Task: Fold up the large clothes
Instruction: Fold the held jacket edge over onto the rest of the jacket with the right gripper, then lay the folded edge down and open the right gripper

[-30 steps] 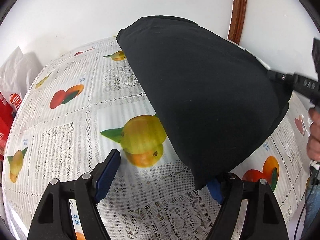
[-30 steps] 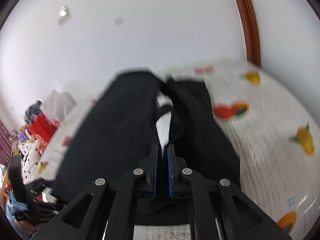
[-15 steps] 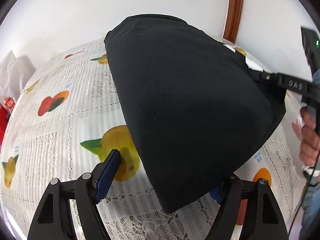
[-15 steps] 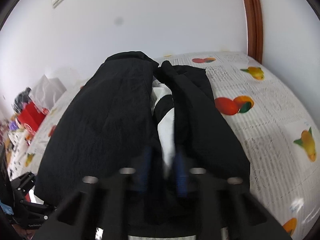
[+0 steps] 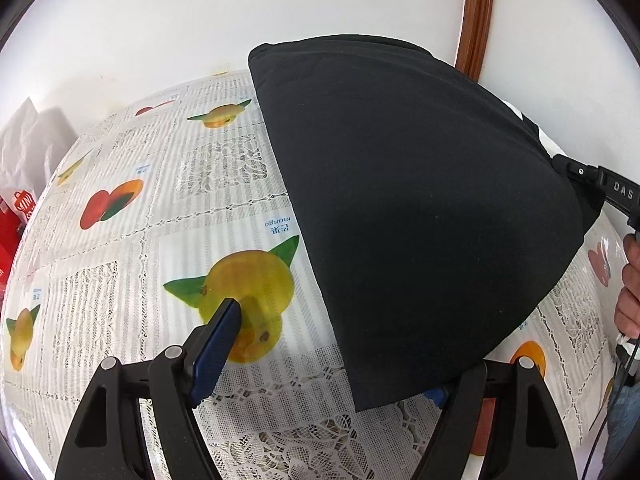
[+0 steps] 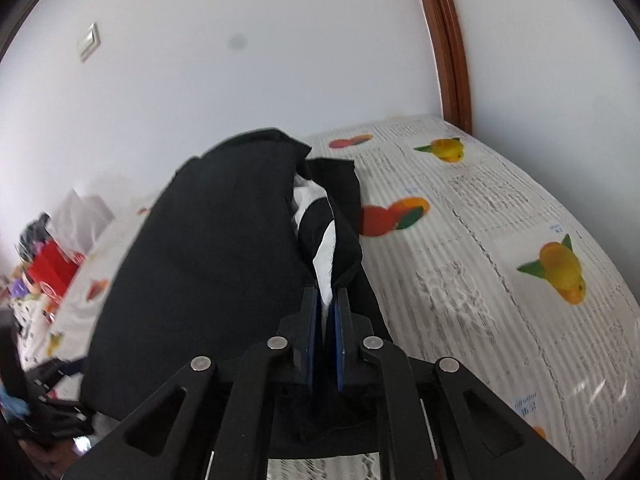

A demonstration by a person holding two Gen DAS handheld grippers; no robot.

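A large black garment [image 5: 420, 208] with white inner parts lies partly lifted over a table with a fruit-print lace cloth [image 5: 160, 208]. My left gripper [image 5: 332, 352] is open; its left finger [image 5: 216, 344] stands over a printed mango and the garment's near corner drapes over its right finger. My right gripper [image 6: 328, 308] is shut on a fold of the black and white garment [image 6: 224, 264] and holds it up. The right gripper also shows at the right edge of the left wrist view [image 5: 592, 180], gripping the garment's far side.
A white wall and a brown door frame [image 6: 448, 40] stand behind the table. Red boxes and white bags [image 6: 56, 256] sit at the table's far left end. The person's hand [image 5: 630, 288] is at the right edge. Tablecloth [image 6: 500, 240] lies bare right of the garment.
The garment first swung left toward the open left gripper, then back right, uncovering the printed mango. The right gripper stays shut on the fold and has lifted it slightly.
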